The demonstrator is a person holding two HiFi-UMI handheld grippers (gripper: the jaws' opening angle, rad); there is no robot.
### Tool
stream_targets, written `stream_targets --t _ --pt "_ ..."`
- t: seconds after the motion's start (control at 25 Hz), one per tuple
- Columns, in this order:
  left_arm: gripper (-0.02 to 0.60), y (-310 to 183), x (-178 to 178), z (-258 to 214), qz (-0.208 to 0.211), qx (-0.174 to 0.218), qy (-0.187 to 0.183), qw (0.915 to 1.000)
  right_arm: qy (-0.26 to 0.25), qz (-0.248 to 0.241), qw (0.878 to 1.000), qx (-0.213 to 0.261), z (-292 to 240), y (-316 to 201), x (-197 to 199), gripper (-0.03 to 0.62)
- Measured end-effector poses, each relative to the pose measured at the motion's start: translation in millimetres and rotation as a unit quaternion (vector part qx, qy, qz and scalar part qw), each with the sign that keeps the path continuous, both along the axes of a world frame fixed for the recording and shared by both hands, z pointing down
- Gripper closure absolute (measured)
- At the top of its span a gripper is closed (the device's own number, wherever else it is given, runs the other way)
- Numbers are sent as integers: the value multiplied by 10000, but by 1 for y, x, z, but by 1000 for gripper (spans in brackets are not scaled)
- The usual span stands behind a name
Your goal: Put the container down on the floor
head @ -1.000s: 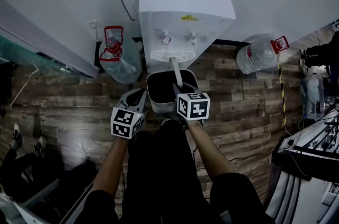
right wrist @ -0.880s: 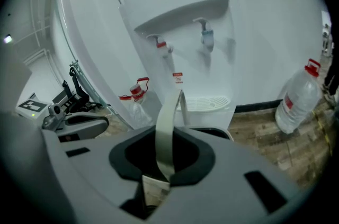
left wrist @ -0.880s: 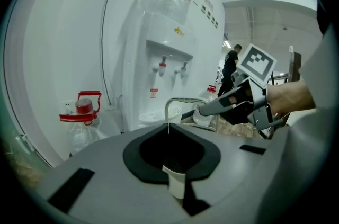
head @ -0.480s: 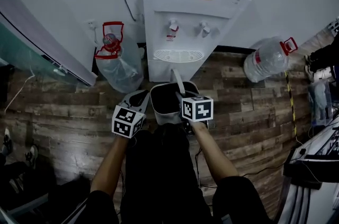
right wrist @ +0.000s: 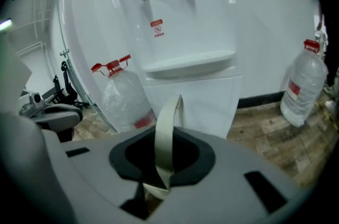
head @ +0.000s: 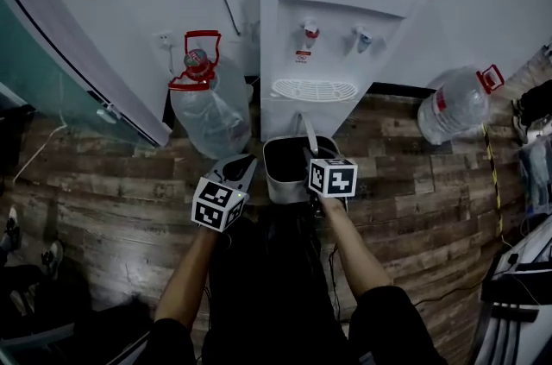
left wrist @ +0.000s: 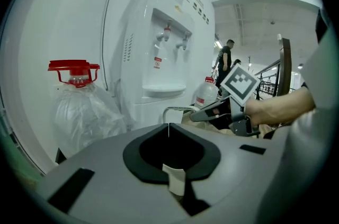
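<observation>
Floor (head: 405,182); jaw-held handle (right wrist: 165,138), right gripper view

The floor (head: 405,182) is wood-grain plank, weathered-looking, with a faint sheen. The water dispenser (head: 336,35) is smooth, glossy white plastic. The left water bottle (head: 211,113) is wrapped in crinkled clear film. The right water bottle (head: 455,104) is bare clear plastic. The container (head: 285,186) is pale plastic with a matt cream strap handle (right wrist: 165,133). The left gripper (left wrist: 168,132) and right gripper (right wrist: 175,106) have matt grey shells.
</observation>
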State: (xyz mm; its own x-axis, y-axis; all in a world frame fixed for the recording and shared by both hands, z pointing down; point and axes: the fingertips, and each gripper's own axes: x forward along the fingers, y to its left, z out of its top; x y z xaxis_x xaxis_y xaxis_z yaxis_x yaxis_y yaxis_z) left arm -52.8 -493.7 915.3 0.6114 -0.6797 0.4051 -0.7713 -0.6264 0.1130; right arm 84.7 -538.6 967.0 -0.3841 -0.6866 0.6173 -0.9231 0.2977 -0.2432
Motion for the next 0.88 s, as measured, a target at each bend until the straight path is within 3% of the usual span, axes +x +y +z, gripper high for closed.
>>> stream_targets --t 0.12,0.2,0.4,0.68,0.88 --pt "566 6 -6 8 16 37 8 10000 -58 78 9938 1104 -2 -1 -5 530" --pt "566 10 -7 14 46 15 1 10000 -3 92 9877 1559 11 0 -7 530" --pt "566 23 -9 23 142 8 -72 9999 -32 176 9908 1340 62 9 -3 530" --pt "566 28 -14 29 131 25 -40 9999 141 332 9917 1237 69 24 -3 530" --pt "566 30 -9 39 202 -75 -13 9998 369 161 9903 1327 81 23 -6 544"
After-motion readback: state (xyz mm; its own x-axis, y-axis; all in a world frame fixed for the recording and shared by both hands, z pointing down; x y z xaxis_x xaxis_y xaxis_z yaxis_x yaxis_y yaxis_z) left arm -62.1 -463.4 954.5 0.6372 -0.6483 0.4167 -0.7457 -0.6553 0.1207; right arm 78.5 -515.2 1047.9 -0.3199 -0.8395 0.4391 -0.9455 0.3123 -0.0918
